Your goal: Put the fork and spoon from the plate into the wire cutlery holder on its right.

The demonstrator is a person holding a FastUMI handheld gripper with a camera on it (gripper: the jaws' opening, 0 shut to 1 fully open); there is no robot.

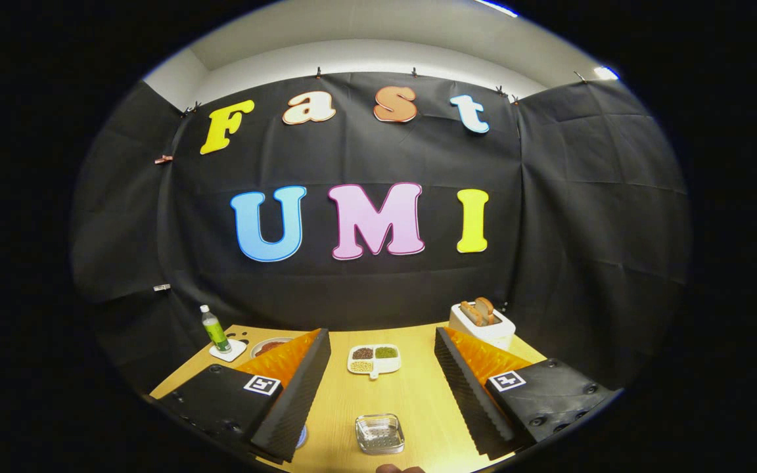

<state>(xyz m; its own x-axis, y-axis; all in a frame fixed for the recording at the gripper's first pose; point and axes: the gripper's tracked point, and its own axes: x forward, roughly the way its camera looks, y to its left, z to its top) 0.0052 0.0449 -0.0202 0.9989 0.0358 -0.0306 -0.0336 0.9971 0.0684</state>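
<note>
Small glass dish (380, 433) on the table (411, 394), between the wide-open, empty fingers of the gripper (382, 387); divided dish (374, 359) just beyond. Fork, spoon, plate and wire holder cannot be identified here; the task appears not yet begun.

light: bright ceiling strips overhead | table (411, 394) evenly lit, sharp | fisheye bends the edges | shadows soft

wood table (411, 401): clear glass dish (380, 433) nearest; divided tray (374, 360) of grains mid; green bottle (215, 330) on white coaster (229, 351), small plate (269, 345); toaster (481, 324) opposite side
</note>
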